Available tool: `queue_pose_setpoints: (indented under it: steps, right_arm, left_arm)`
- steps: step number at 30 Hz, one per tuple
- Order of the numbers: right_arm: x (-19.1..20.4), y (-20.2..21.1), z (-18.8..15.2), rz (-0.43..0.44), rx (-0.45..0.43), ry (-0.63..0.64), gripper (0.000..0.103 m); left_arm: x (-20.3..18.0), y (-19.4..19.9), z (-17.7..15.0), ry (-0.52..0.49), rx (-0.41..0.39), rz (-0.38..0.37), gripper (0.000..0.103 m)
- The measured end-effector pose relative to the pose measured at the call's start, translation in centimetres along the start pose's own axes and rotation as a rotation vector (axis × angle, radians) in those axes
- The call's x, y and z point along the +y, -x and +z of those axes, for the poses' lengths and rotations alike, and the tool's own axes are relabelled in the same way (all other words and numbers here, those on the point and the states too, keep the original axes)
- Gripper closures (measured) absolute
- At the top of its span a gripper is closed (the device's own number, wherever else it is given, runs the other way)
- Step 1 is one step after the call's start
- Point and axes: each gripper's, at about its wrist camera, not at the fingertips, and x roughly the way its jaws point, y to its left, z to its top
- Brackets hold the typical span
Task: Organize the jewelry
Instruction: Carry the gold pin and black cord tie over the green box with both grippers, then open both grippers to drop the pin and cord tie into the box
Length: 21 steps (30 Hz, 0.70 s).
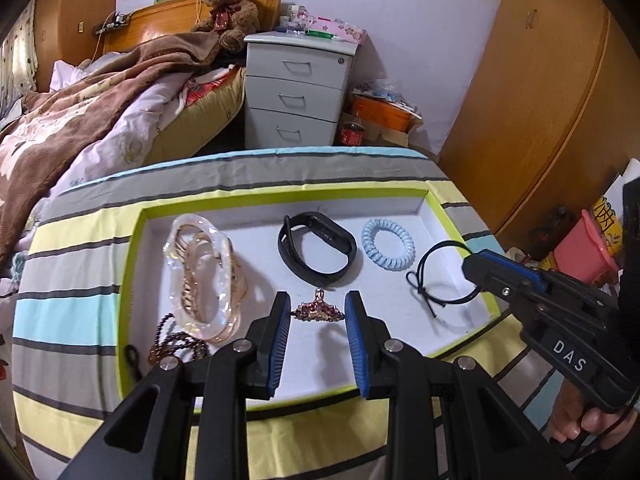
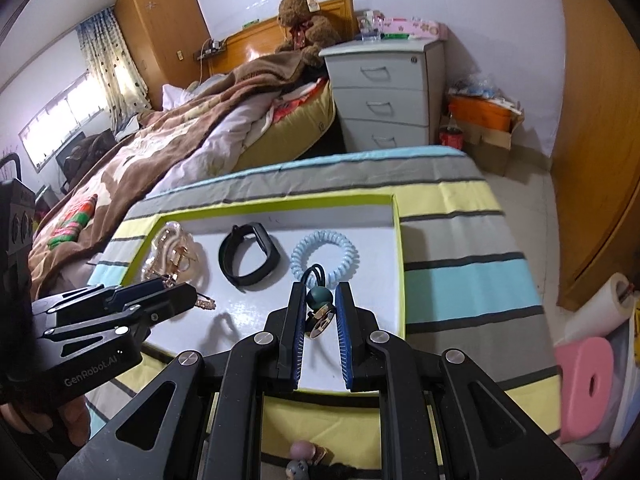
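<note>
**Two grippers over a jewelry tray**

A white tray with a lime rim sits on striped cloth. The left gripper has its fingers spread apart, with a red rhinestone hair clip lying between the tips, untouched. The right gripper is clamped on a black hair tie by its green bead. Only the left view shows the tie's knotted loop; only the right view shows the bead.
</note>
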Motion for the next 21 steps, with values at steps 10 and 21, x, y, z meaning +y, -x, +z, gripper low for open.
queue_pose_setpoints:
  steps: [10, 21]
  right_arm:
    - [-0.3, -1.6, -0.3, -0.055, 0.038, 0.026, 0.088]
    - [0.3, -2.3, -0.5, -0.103, 0.043, 0.082, 0.088]
  left_arm:
    - [0.0, -1.2, -0.1, 0.007, 0.009, 0.005, 0.074]
    - [-0.1, -2.4, -0.4, 0.013, 0.036, 0.018, 0.074]
